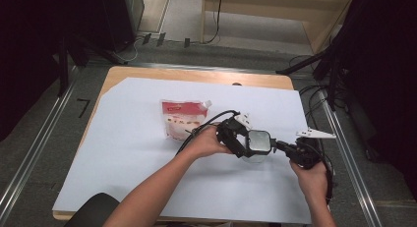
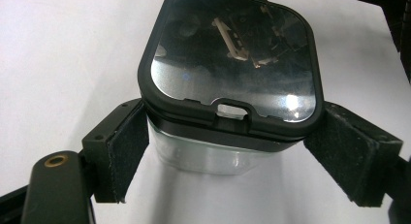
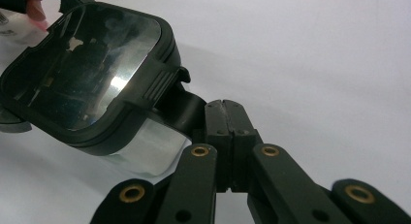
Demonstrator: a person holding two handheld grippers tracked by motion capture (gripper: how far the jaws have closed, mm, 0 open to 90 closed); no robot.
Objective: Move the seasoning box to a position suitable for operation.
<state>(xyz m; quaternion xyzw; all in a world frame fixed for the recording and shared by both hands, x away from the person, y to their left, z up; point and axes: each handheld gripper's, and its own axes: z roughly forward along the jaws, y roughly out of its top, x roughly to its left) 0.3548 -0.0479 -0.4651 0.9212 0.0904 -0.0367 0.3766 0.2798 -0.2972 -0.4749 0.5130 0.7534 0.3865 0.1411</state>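
A clear container (image 1: 256, 144) with a black-rimmed mirror-like lid (image 2: 232, 64) stands on the white sheet, right of centre. My left gripper (image 1: 239, 138) straddles it. In the left gripper view its pads (image 2: 127, 151) press against both sides just under the lid, and the left gripper (image 2: 237, 118) is shut on the container (image 2: 213, 158). My right gripper (image 1: 281, 146) comes in from the right. In the right gripper view the right gripper (image 3: 224, 104) has its jaws together, tips against the lid's black latch flap (image 3: 181, 105). Whether the flap is pinched I cannot tell.
A red-and-white spouted pouch (image 1: 183, 119) lies flat on the white sheet (image 1: 123, 153), behind and to the left of the container. A black cable (image 1: 206, 125) trails over it from the left gripper. The wooden table edge (image 1: 196, 74) runs along the far side.
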